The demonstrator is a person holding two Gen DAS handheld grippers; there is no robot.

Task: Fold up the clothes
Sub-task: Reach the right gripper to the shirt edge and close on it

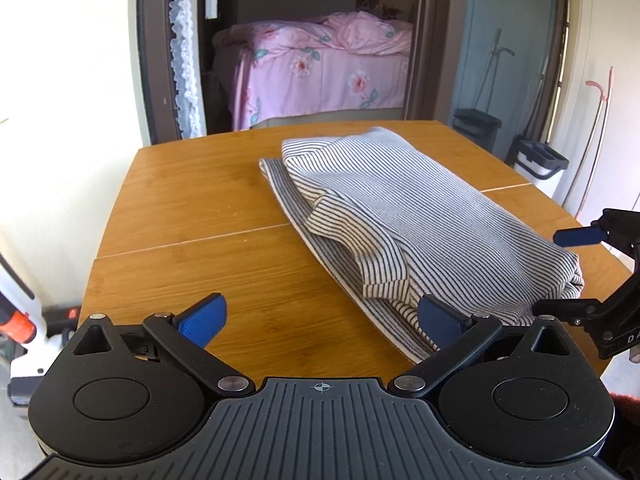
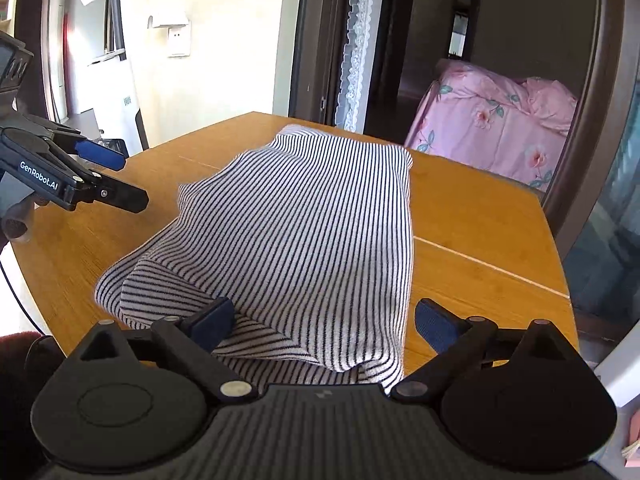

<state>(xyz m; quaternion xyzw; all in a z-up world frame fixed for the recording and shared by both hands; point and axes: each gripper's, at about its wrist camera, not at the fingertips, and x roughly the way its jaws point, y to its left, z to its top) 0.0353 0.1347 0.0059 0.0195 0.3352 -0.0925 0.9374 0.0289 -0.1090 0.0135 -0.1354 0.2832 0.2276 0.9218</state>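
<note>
From the left wrist view, the left gripper (image 1: pixel 322 320) hangs spread wide over the wooden table (image 1: pixel 180 208), gripping nothing; the folded striped garment (image 1: pixel 400 216) lies right of centre, its near edge beside the right pad. From the right wrist view, the right gripper (image 2: pixel 324 326) is likewise released, its 2 pads flanking the garment's near end.

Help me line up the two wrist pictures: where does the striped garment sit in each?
Left wrist: striped garment lies centre-right, running toward the right fingers.
Right wrist: striped garment fills the centre, directly ahead.
Shared landmark: the pink floral bedding beyond the wooden table.
</note>
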